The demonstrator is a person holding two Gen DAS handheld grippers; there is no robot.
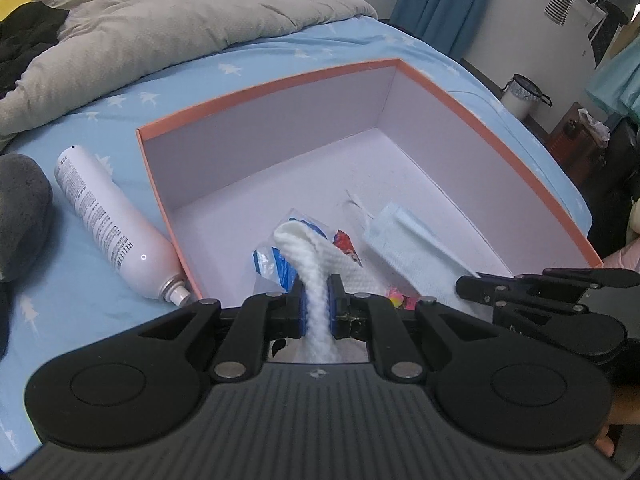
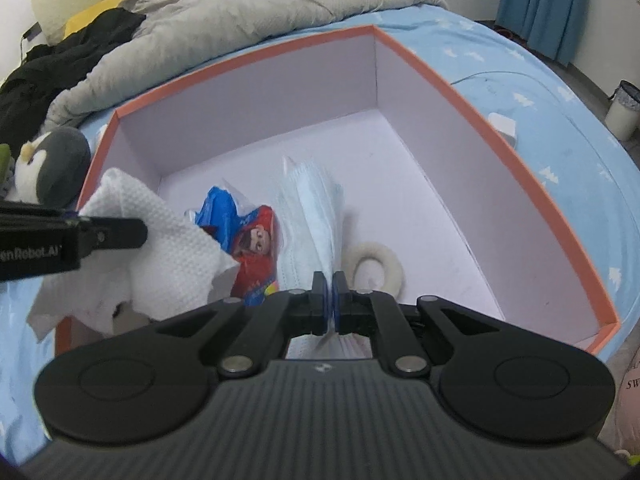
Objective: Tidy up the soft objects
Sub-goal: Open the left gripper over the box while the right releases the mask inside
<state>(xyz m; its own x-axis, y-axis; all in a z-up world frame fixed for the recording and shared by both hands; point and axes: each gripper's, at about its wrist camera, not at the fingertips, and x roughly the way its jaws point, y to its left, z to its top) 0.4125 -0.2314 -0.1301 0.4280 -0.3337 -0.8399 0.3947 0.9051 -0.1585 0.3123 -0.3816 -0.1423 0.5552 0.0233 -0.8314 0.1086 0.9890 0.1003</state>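
An open box with orange rims (image 1: 280, 80) (image 2: 256, 56) and a pale inside sits on the blue bed sheet. My left gripper (image 1: 318, 302) is shut on a white textured cloth (image 1: 316, 264) (image 2: 168, 240) that hangs over the box's near left corner. My right gripper (image 2: 330, 304) is shut on a light blue face mask (image 2: 316, 208) (image 1: 416, 240) held inside the box. Under them lie a blue and red cartoon packet (image 2: 250, 240) (image 1: 280, 264) and a white ring (image 2: 374, 268). The right gripper's fingers (image 1: 520, 284) show at the left view's right edge.
A white spray can (image 1: 112, 224) lies on the sheet left of the box. A grey and white penguin plush (image 2: 52, 164) (image 1: 20, 208) sits further left. A grey duvet (image 1: 160, 20) and black clothes (image 2: 60, 68) lie behind. A white bin (image 2: 622, 110) stands on the floor.
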